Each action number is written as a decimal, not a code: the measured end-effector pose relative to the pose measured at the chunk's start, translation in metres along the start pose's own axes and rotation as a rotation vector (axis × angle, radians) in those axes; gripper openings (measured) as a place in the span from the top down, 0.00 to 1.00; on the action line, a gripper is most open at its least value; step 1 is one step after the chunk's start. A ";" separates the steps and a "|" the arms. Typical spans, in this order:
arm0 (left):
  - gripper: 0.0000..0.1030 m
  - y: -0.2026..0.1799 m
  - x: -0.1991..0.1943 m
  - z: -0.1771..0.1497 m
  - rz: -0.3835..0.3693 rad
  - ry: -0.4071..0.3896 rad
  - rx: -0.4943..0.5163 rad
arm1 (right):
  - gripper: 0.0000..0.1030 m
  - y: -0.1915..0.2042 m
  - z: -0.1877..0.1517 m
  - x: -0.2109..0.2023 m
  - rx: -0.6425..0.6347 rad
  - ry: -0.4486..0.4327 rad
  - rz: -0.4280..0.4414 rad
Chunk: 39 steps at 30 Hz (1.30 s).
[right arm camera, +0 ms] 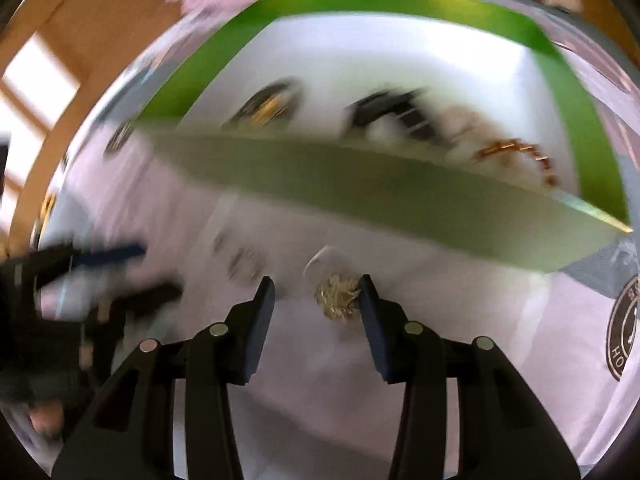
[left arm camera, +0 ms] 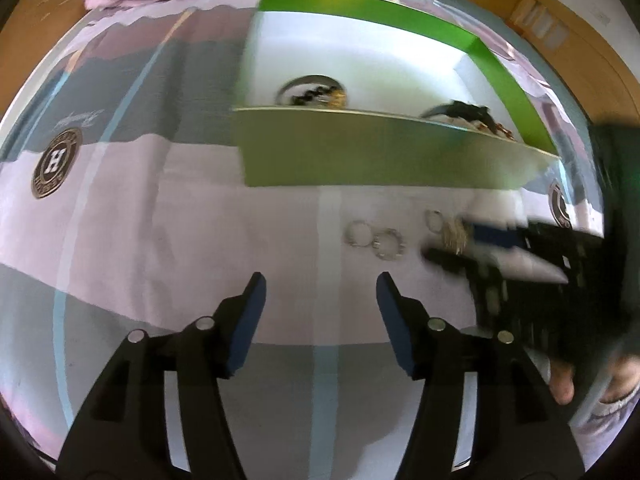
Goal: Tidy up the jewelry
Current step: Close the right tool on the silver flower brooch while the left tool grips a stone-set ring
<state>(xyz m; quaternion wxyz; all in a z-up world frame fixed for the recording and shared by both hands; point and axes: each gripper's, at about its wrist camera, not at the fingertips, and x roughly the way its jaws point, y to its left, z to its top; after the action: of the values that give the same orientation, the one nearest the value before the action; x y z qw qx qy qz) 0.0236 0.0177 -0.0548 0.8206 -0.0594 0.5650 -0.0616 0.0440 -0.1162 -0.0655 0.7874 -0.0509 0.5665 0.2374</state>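
Place: a bed with a lilac and grey bedsheet (left arm camera: 160, 208); a green box (left arm camera: 360, 156) with white inside stands on it, open at the top.

Already in the box: a round bangle with dark and gold pieces (left arm camera: 314, 94) on the left and a dark piece with a gold chain (left arm camera: 468, 114) on the right. Both are half hidden by the near wall.

Still outside: two silver rings (left arm camera: 376, 238) lie on the sheet, touching each other, near the front wall of the box. Just to their right is a gold cluster (right arm camera: 338, 298), probably a small brooch or a bunched chain; the blur does not let me say which.

How it will handle: I judge the gold cluster light, small and easy to bend or tangle. The soft sheet will give way under it, so it is better to pinch it across its thickest middle, low to the cloth.

Right gripper (right arm camera: 318, 300): jaws open to a middle width, one on each side of the gold cluster. The right jaw seems to touch it and the left one is apart. Nothing is held yet.

Left gripper (left arm camera: 320, 292): jaws wide open and empty, above bare sheet, short of the silver rings.

Risk: the sheet may be caught in the pinch together with the piece.
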 end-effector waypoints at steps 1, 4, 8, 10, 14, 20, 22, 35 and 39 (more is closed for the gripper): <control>0.42 0.004 -0.001 0.001 0.004 0.003 -0.014 | 0.55 0.007 -0.004 0.000 -0.041 0.025 0.009; 0.42 0.018 -0.001 0.005 0.006 0.012 -0.059 | 0.55 0.030 -0.021 -0.007 -0.192 0.108 0.060; 0.41 0.022 0.002 0.008 0.007 0.025 -0.084 | 0.55 0.022 -0.020 -0.024 -0.154 0.035 0.063; 0.39 0.021 0.005 0.008 0.013 0.028 -0.080 | 0.55 0.009 -0.015 -0.027 -0.084 -0.018 0.001; 0.35 0.020 0.009 0.011 0.022 0.034 -0.085 | 0.55 -0.006 -0.008 -0.018 0.036 -0.091 -0.067; 0.35 0.032 0.012 0.014 0.007 0.043 -0.137 | 0.88 0.004 -0.006 -0.008 -0.023 -0.026 -0.117; 0.33 0.032 0.012 0.013 -0.002 0.040 -0.139 | 0.88 0.004 -0.010 -0.011 -0.051 0.002 -0.115; 0.29 -0.008 0.021 0.027 -0.146 0.003 -0.065 | 0.61 0.003 -0.021 -0.042 -0.112 -0.030 -0.073; 0.29 -0.012 0.031 0.035 -0.200 0.035 -0.092 | 0.54 0.029 -0.024 -0.026 -0.178 -0.016 -0.099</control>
<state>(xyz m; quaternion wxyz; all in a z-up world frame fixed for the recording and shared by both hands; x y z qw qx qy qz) 0.0668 0.0014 -0.0688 0.7968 -0.1521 0.5727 -0.1183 0.0043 -0.1076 -0.0448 0.7951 -0.1468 0.5337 0.2479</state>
